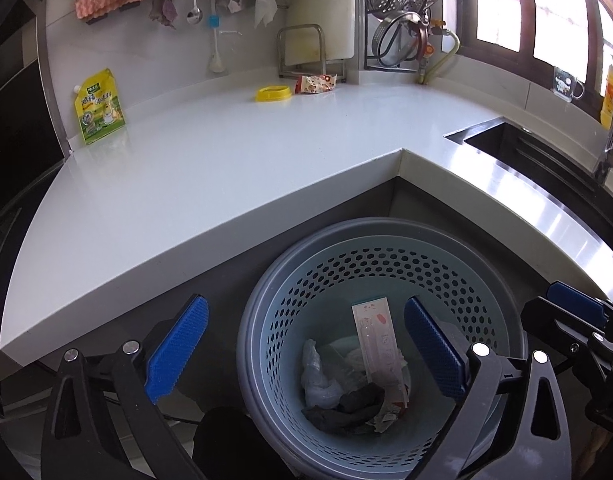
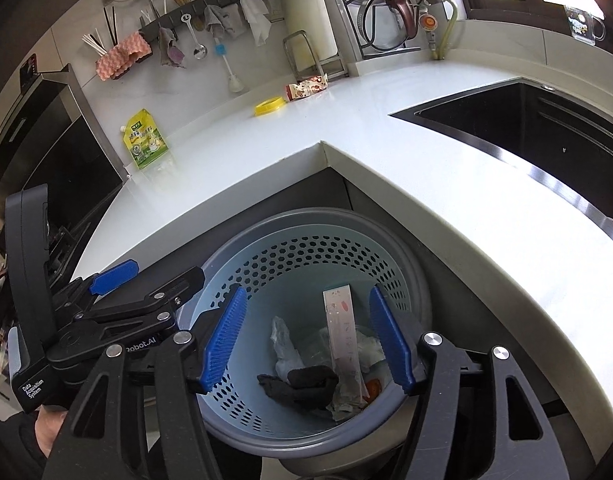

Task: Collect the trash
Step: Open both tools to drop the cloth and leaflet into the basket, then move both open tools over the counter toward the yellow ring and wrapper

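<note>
A grey-blue perforated trash basket [image 1: 386, 240] [image 2: 306, 228] stands on the floor in the counter's inner corner. It holds a long pink-white packet [image 1: 380, 340] [image 2: 342, 328], crumpled clear plastic [image 1: 316, 376] and a black rag [image 2: 302, 386]. My left gripper [image 1: 306, 354] is open and empty above the basket's left side. My right gripper [image 2: 310, 344] is open and empty over the basket. On the counter a yellow-green pouch [image 1: 98, 108] [image 2: 144, 138], a yellow ring lid [image 1: 272, 93] [image 2: 269, 105] and a red-white snack wrapper [image 1: 316, 83] [image 2: 306, 86] lie near the wall.
The white L-shaped counter [image 1: 226, 160] [image 2: 386, 136] wraps around the basket. A dark sink [image 1: 546, 160] [image 2: 526, 128] with a tap sits on the right. Cloths, a ladle and a brush hang on the back wall; a rack with pot lids [image 1: 402, 12] stands in the corner.
</note>
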